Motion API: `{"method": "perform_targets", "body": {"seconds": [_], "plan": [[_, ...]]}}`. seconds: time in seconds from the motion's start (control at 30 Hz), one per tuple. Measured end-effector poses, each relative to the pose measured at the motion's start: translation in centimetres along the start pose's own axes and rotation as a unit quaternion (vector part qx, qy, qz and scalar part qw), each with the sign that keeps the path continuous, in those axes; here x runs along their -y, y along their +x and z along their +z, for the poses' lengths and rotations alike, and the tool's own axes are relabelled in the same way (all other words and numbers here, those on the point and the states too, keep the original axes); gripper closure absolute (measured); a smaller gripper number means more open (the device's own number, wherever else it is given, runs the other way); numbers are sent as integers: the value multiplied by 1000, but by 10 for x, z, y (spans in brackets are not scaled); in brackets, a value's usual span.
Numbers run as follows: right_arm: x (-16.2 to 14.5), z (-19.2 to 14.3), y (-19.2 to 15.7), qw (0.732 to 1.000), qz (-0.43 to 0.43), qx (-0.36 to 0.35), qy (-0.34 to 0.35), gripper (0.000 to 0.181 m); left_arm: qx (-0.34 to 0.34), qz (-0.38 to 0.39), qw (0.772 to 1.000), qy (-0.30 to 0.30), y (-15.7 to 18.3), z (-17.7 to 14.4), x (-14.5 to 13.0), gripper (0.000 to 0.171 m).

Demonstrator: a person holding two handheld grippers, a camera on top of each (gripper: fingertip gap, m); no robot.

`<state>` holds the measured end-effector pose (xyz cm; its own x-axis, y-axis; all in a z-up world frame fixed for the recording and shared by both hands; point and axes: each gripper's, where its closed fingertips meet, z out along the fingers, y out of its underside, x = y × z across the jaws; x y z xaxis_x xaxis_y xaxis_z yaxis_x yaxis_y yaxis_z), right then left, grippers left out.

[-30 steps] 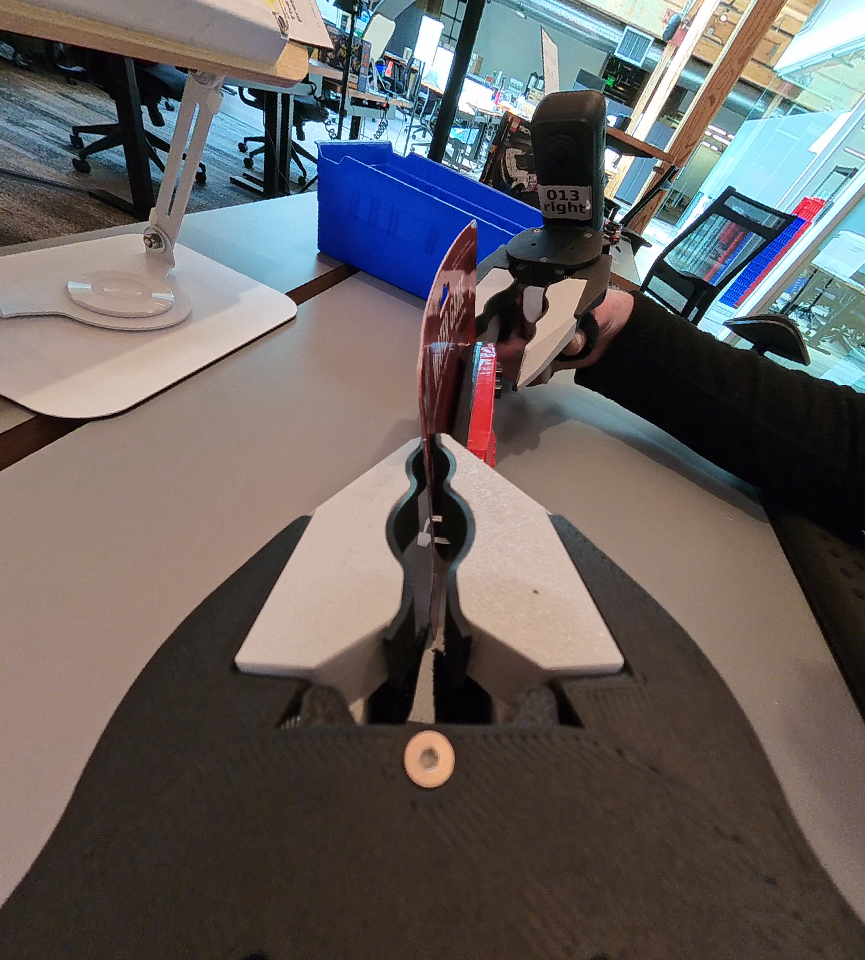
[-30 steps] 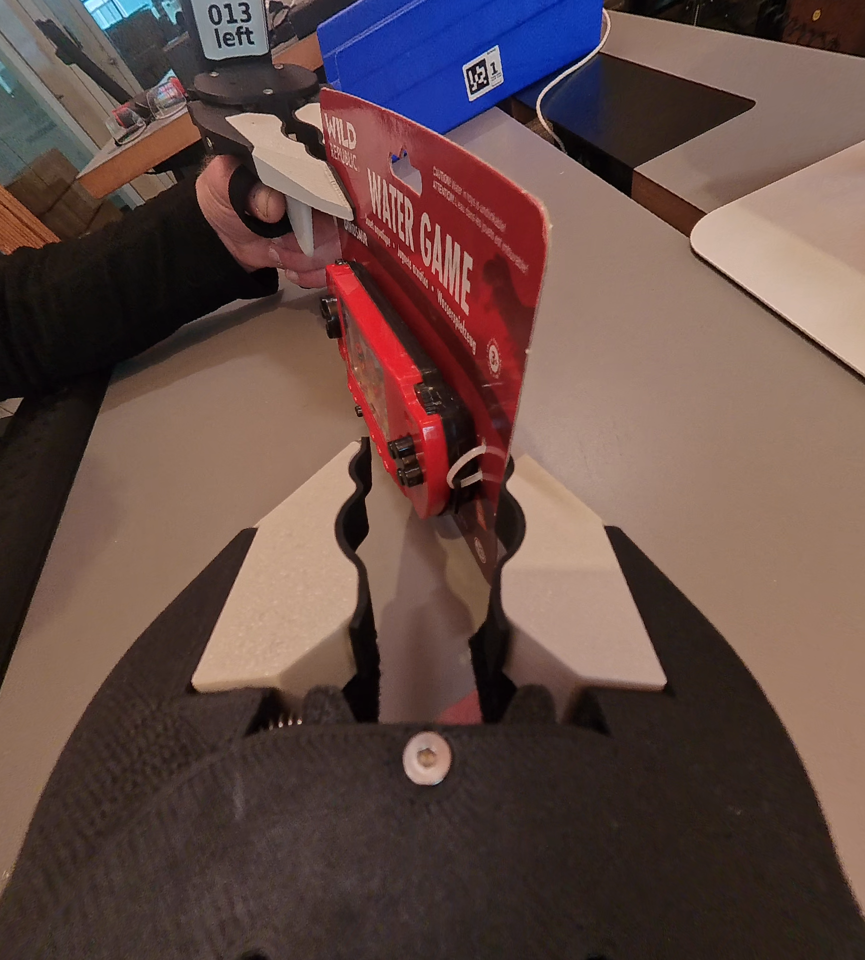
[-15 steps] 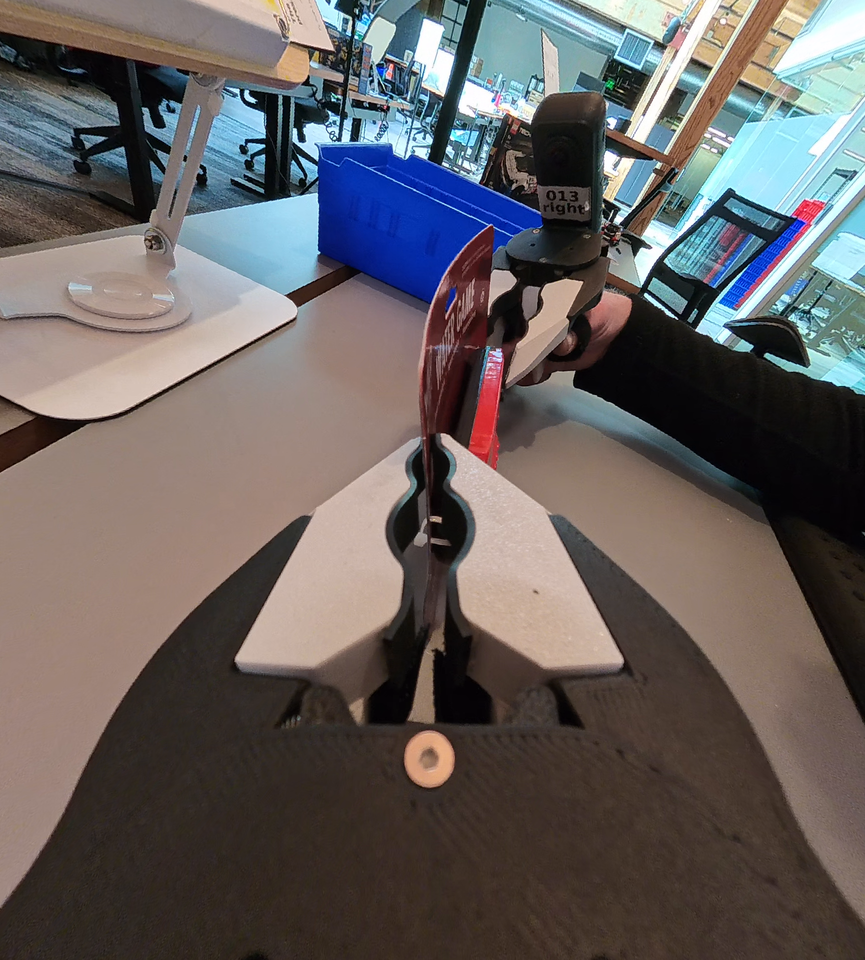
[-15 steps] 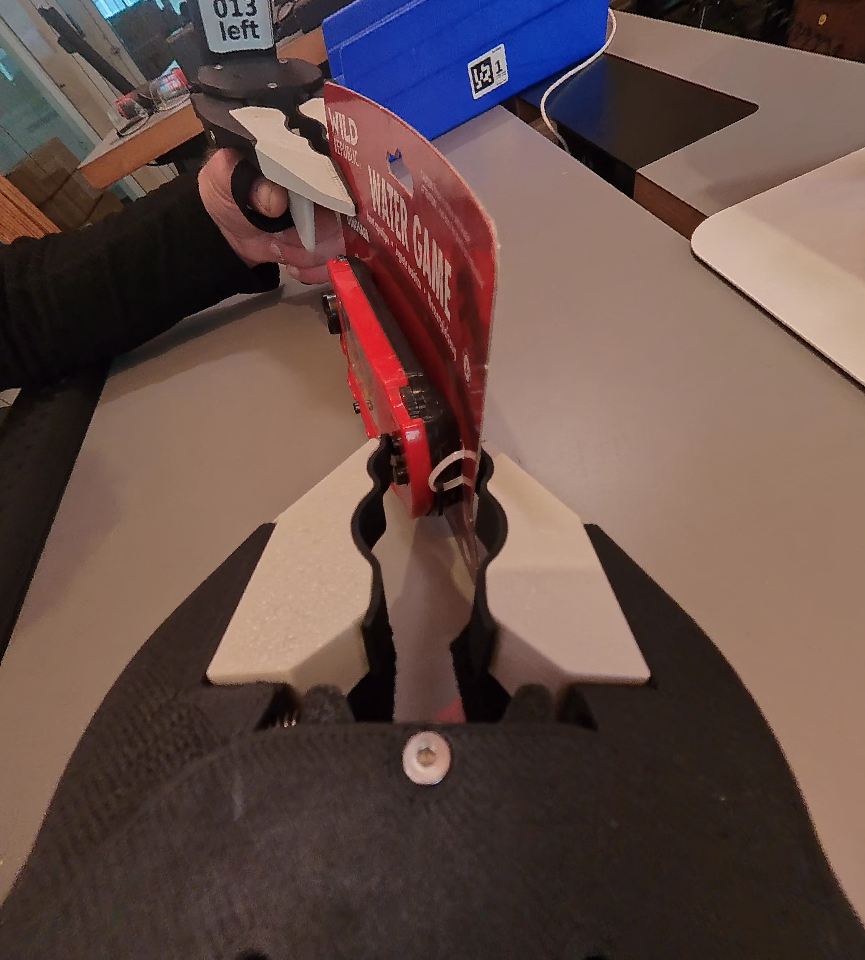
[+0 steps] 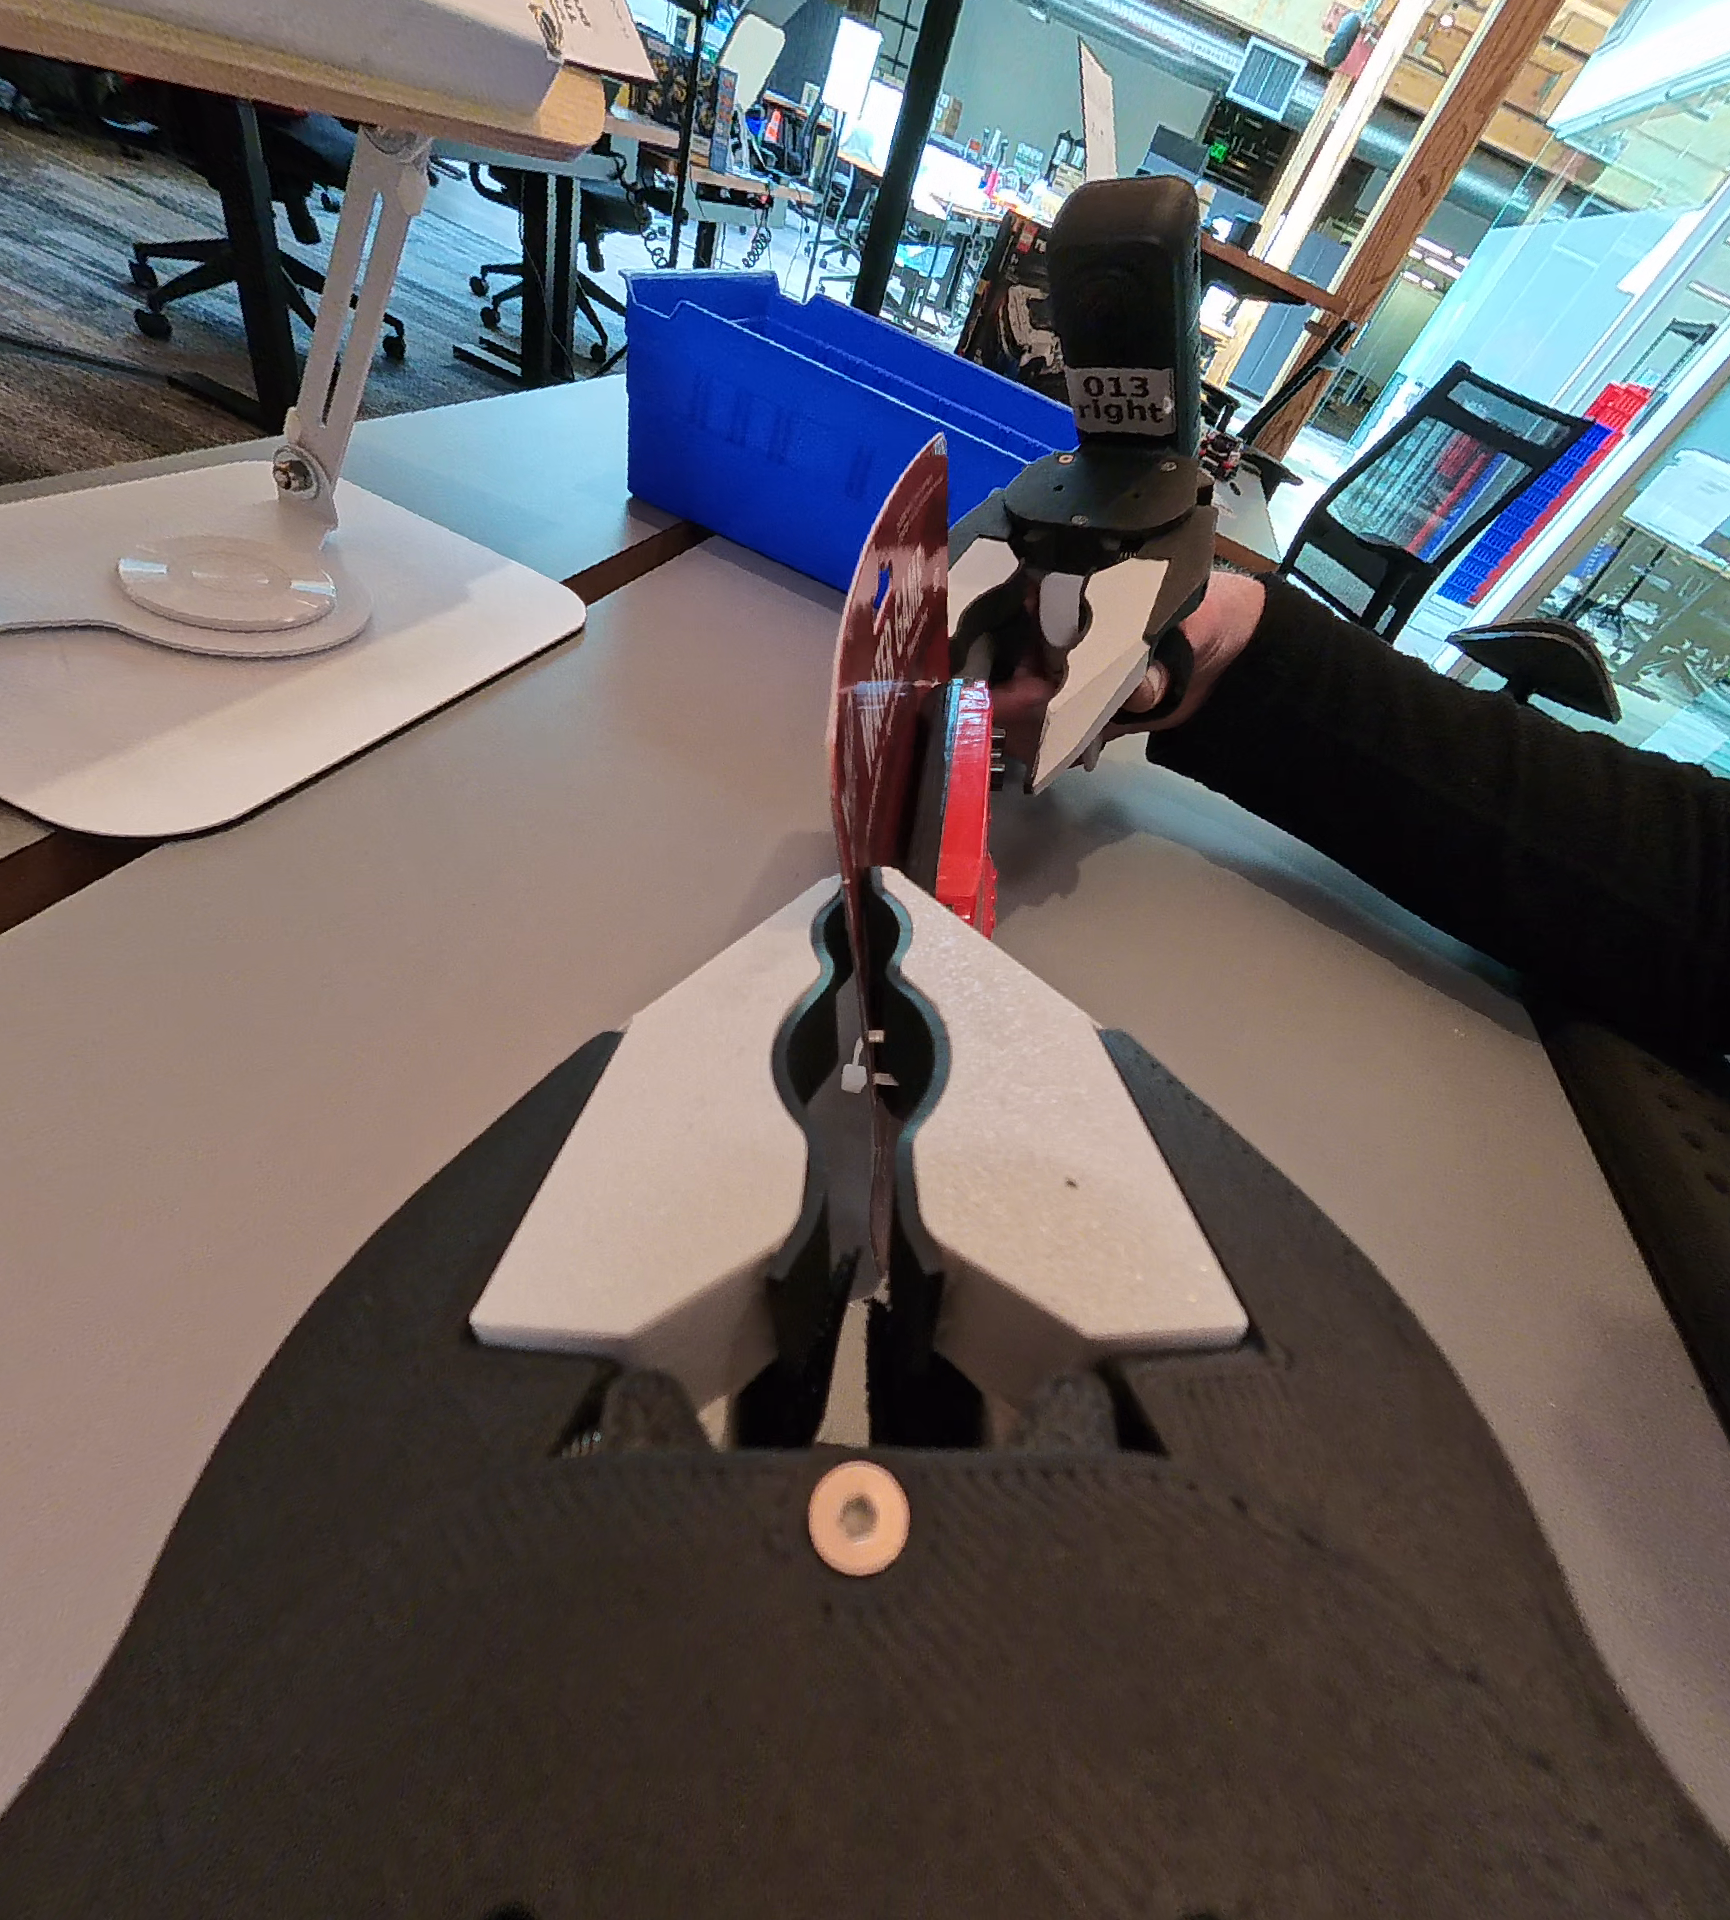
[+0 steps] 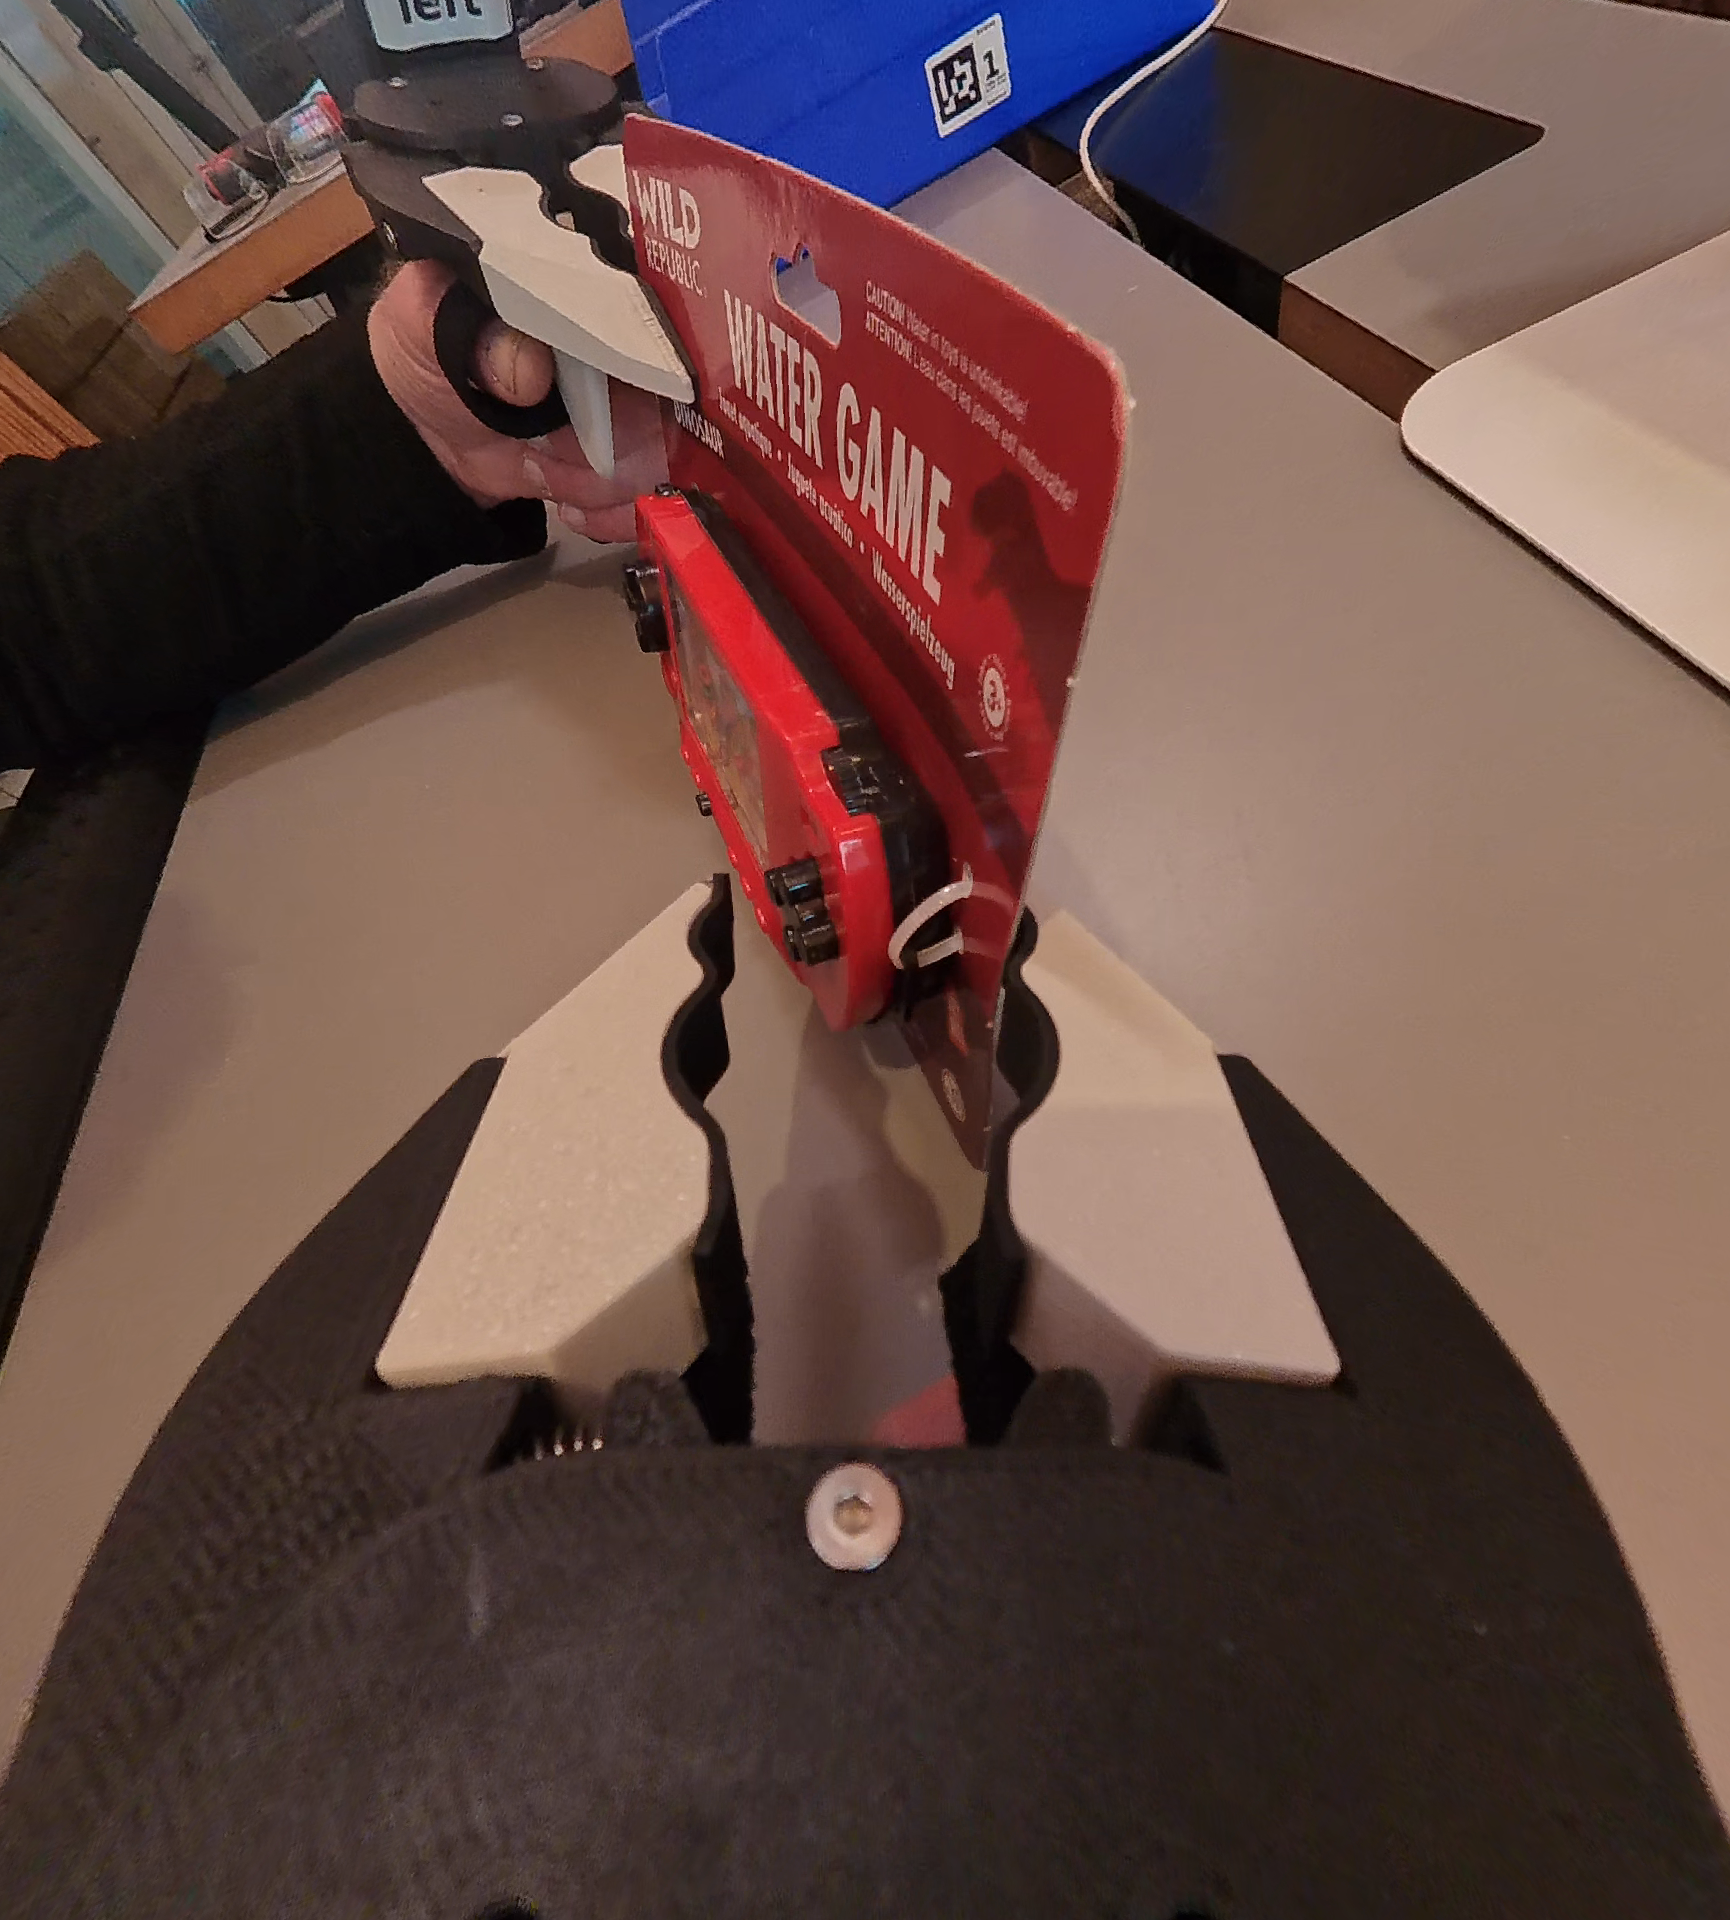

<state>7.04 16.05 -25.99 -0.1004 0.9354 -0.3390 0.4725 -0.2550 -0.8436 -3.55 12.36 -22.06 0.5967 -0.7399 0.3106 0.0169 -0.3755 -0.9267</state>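
The left tool [image 5: 866, 1039] is pressed together on the edge of a red toy card [image 5: 892, 665], a stiff backing card with a red handheld game [image 6: 767, 769] tied to its face by a white zip tie [image 6: 928, 935]. Pinched by that one thin edge, the card stands upright on its side above the grey counter [image 5: 321, 987], probably so that its free end faces the other hand. The right tool [image 6: 866, 1039] is spread: its two pale fingers [image 6: 570, 1122] sit on either side of the card's near corner and the game's lower end, with a clear gap on the game's side, while the card edge runs close along the other finger; whether it touches there cannot be told. The card's bottom edge hangs just above the counter. To one side there is open counter, and beyond it a blue bin [image 5: 788, 436] stands near the seam between two tops. A white stand base [image 5: 217, 644] lies well apart on the neighbouring surface. A dark perforated mat [image 5: 1723, 1195] borders the counter on the person's side, under the sleeved arm [image 5: 1515, 831].
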Motion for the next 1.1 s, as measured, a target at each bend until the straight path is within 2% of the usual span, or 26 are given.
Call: {"method": "perform_targets", "body": {"seconds": [0.33, 0.7, 0.77, 0.83, 0.87, 1.0, 1.1], "plan": [[-4, 0, 0, 1000, -1, 0, -10, 135, -1, -1, 1000, 1, 1, 0, 0, 171], [-6, 0, -1, 1000, -14, 0, -14, 146, 0, -3, 1000, 4, 0, 1, 1, 171], [-6, 0, -1, 1000, -12, -2, -13, 144, 0, -3, 1000, 4, 0, 0, 1, 171], [-10, 2, -3, 1000, -5, 4, -23, 127, 0, -2, 1000, 3, 0, 1, 1, 171], [-14, 4, -4, 999, -5, 4, -33, 125, 0, -2, 1000, 3, 0, 1, 1, 171], [-18, 6, -4, 999, -7, 5, -42, 139, 0, -2, 1000, 2, 1, 1, 1, 171], [-18, 6, -4, 999, -7, 5, -41, 140, -1, -2, 1000, 3, 1, 2, 1, 171]]}}
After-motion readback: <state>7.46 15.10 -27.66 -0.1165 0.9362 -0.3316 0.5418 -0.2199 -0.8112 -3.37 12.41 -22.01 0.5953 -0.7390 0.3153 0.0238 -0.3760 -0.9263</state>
